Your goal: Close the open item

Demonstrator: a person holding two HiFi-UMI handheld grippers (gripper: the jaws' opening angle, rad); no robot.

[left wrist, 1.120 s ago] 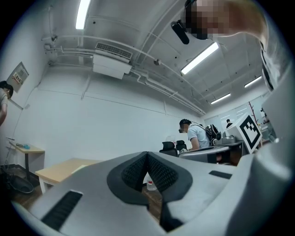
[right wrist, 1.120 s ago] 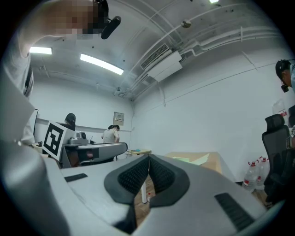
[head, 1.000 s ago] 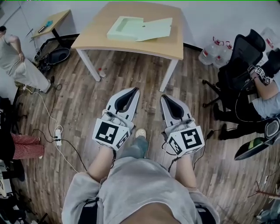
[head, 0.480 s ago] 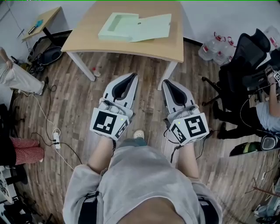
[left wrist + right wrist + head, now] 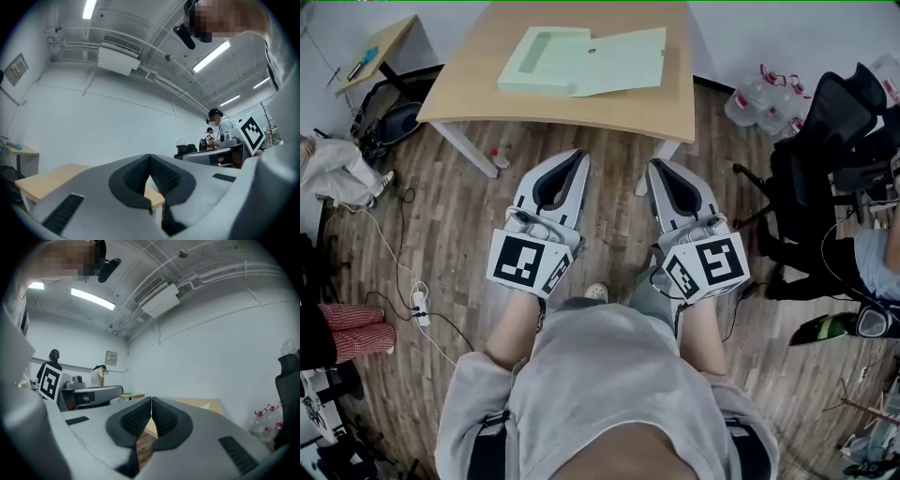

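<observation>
Approach step: left gripper [image 5: 571, 156] and right gripper [image 5: 660, 167], fingers closed, empty; next reach worktop [image 5: 661, 108], fold green box [image 5: 542, 62] shut

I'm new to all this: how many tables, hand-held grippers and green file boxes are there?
Tables: 2, large table and small side table
Hand-held grippers: 2, left hand-held gripper and right hand-held gripper
Green file box, open: 1
Total: 5

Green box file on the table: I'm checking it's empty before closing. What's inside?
The green box file lies open and shows only its bare bottom, nothing in it. Anything under its spread lid is covered.
</observation>
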